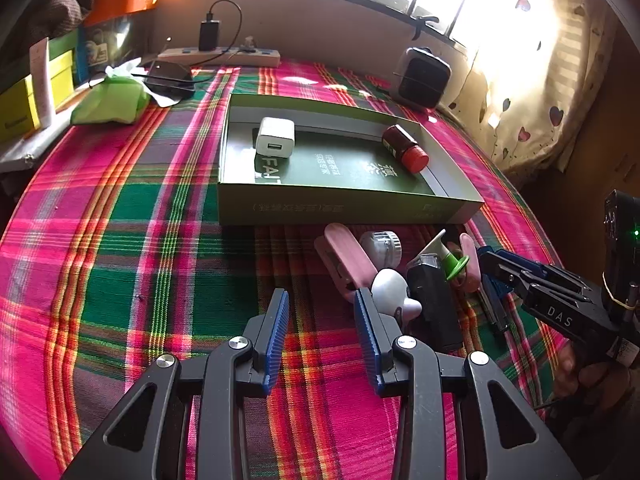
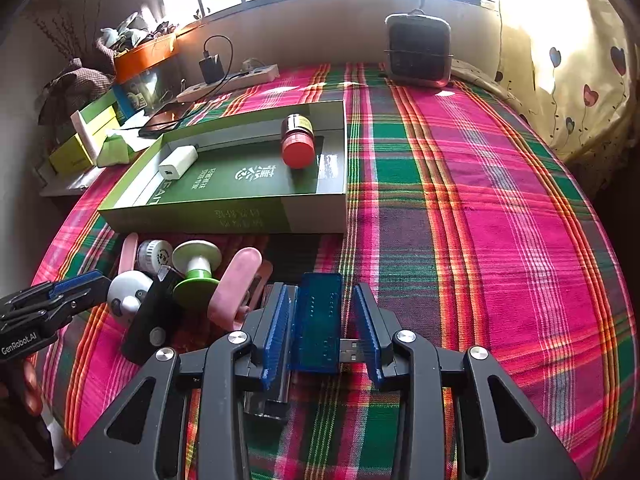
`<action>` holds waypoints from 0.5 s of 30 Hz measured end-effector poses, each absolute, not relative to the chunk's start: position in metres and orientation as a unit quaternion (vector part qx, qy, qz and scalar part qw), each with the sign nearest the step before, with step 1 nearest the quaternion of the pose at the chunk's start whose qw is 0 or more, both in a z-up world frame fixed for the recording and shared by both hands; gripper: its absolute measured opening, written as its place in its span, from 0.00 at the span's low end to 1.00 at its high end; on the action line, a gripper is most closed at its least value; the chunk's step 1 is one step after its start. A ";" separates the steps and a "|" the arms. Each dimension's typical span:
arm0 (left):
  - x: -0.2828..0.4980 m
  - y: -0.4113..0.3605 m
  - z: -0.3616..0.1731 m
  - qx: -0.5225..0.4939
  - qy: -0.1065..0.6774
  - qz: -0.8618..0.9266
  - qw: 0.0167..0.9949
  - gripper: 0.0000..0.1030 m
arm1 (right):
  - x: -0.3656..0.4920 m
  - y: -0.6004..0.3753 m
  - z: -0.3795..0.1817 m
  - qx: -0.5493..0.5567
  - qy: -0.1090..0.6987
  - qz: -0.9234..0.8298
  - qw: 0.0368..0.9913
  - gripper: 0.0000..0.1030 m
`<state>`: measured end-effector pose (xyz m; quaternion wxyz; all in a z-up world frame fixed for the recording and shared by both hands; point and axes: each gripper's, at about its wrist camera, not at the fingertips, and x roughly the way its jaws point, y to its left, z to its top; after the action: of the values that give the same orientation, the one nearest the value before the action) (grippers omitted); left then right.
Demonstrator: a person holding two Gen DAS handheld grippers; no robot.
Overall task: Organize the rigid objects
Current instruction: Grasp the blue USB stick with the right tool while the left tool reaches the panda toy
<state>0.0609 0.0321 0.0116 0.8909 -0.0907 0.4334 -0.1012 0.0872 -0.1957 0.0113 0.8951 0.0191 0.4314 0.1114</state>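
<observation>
Writing: your right gripper (image 1: 486, 264) reads "DAS"; your left gripper (image 1: 322, 300) reads "GenRobot.AI".
USB stick (image 2: 318, 316): translucent blue, metal plug toward you, on the cloth (image 2: 480, 200) between your right fingers.
Right jaws: apart, not pinching it.
Left jaws: spread, empty.
Box (image 1: 348, 204): holds charger (image 1: 275, 137) and bottle (image 1: 404, 148).

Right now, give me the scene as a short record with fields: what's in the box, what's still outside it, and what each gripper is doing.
surface: plaid cloth
container: green box, open
in box: white charger; red-capped bottle, lying on its side
outside box: pile of small items beside its near wall
left gripper: open, empty, next to the pile
right gripper: open around a blue USB device, not yet closed
</observation>
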 end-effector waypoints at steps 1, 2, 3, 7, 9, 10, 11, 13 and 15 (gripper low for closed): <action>0.061 0.032 0.012 -0.091 0.433 -0.101 0.891 0.32 | 0.087 -0.196 0.011 0.019 0.431 0.113 0.895 0.34; 0.061 0.032 0.012 -0.091 0.433 -0.101 0.891 0.32 | 0.087 -0.197 0.011 0.018 0.430 0.112 0.895 0.34; 0.060 0.031 0.013 -0.092 0.433 -0.102 0.891 0.32 | 0.087 -0.199 0.011 0.017 0.430 0.110 0.896 0.33; 0.059 0.028 0.015 -0.095 0.430 -0.110 0.891 0.32 | 0.086 -0.201 0.009 0.009 0.435 0.105 0.894 0.29; 0.059 0.026 0.016 -0.095 0.430 -0.111 0.891 0.32 | 0.085 -0.202 0.006 0.006 0.436 0.105 0.894 0.28; 0.059 0.025 0.016 -0.095 0.431 -0.112 0.890 0.32 | 0.085 -0.201 0.006 0.002 0.435 0.106 0.894 0.28; 0.059 0.024 0.016 -0.095 0.432 -0.112 0.890 0.32 | 0.085 -0.200 0.006 -0.002 0.434 0.106 0.895 0.28; 0.059 0.022 0.016 -0.097 0.433 -0.115 0.889 0.32 | 0.084 -0.199 0.006 -0.005 0.432 0.108 0.896 0.25; 0.057 0.021 0.016 -0.096 0.432 -0.117 0.889 0.32 | 0.084 -0.200 0.006 -0.004 0.430 0.109 0.896 0.25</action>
<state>0.0571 0.0207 0.0165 0.8890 -0.0963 0.4323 -0.1167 0.0841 -0.2003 0.0057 0.8962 -0.0039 0.4302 0.1087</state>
